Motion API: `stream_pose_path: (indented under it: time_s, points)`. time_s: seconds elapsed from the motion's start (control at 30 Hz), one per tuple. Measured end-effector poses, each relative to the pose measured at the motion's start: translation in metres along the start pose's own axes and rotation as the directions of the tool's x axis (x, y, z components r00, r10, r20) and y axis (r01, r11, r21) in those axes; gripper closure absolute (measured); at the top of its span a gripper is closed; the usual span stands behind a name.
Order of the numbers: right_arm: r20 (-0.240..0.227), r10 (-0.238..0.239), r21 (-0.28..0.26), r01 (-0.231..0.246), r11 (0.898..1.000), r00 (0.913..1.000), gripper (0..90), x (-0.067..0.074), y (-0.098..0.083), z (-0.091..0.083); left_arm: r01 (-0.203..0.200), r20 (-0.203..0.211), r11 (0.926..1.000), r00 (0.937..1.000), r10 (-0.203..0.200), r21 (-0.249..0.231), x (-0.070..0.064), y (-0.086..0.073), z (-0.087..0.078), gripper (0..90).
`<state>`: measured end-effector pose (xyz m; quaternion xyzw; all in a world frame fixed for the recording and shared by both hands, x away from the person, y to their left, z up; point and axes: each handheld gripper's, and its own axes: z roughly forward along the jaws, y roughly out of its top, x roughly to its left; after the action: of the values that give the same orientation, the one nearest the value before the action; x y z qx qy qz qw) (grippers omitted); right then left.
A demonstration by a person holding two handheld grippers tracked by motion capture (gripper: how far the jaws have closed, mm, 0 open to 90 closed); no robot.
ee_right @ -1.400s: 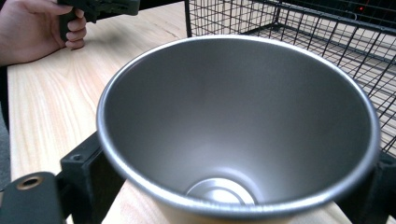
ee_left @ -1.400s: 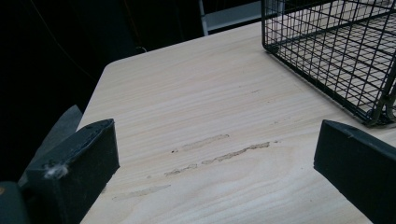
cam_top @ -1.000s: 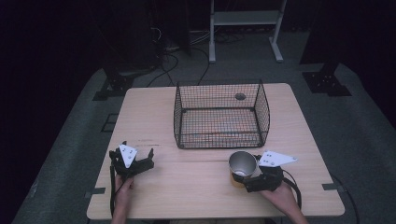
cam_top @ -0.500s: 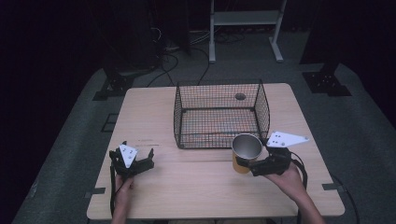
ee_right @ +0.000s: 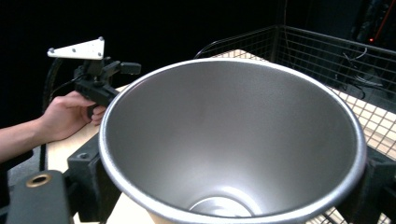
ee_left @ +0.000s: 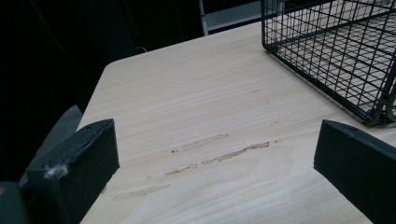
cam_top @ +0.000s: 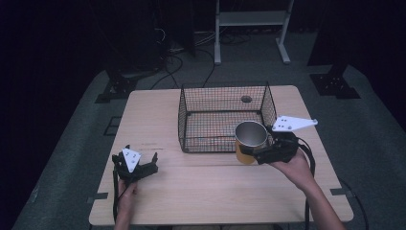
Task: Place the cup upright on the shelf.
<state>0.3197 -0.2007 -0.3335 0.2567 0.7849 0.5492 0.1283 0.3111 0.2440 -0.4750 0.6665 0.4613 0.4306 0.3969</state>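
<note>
A metal cup point(cam_top: 251, 135) with a yellow-orange outside and a bare steel inside point(ee_right: 233, 140) is held upright and off the table, at the front right corner of the black wire basket point(cam_top: 218, 117). My right gripper point(cam_top: 258, 153) is shut on the cup, one jaw on each side of its wall. The cup looks empty. My left gripper point(cam_top: 136, 162) rests low on the table at the front left. It stands open point(ee_left: 215, 158) with only bare wood between its jaws.
The wooden table point(cam_top: 158, 120) carries the open-topped basket point(ee_left: 336, 56) at its middle back. A small round hole point(cam_top: 246, 99) lies in the tabletop behind the basket. The other hand and its gripper point(ee_right: 100, 74) appear far off past the cup. Dark floor, cables and stands surround the table.
My right gripper has carried the cup up and away from the front edge, to the basket's front right corner. The left gripper has stayed still.
</note>
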Motion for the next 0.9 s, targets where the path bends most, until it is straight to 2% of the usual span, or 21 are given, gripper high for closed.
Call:
stream_pose_path:
  time_s: [0.27,0.73,0.9]
  points:
    - [0.008,0.004,0.009,-0.004,1.0,1.0,12.0,-0.009,0.009,0.005,0.001,0.001,1.0,1.0,-0.001,0.0,0.0,0.0,0.0,0.0]
    - [0.024,0.016,0.012,-0.016,1.0,0.9996,12.0,-0.03,0.037,0.021,0.003,0.001,1.0,1.0,-0.003,0.0,0.0,0.0,0.0,0.0]
    - [0.042,0.019,0.022,-0.02,1.0,0.9989,12.0,-0.036,0.043,0.027,0.002,0.001,1.0,1.0,-0.002,0.0,0.0,0.0,0.0,0.0]
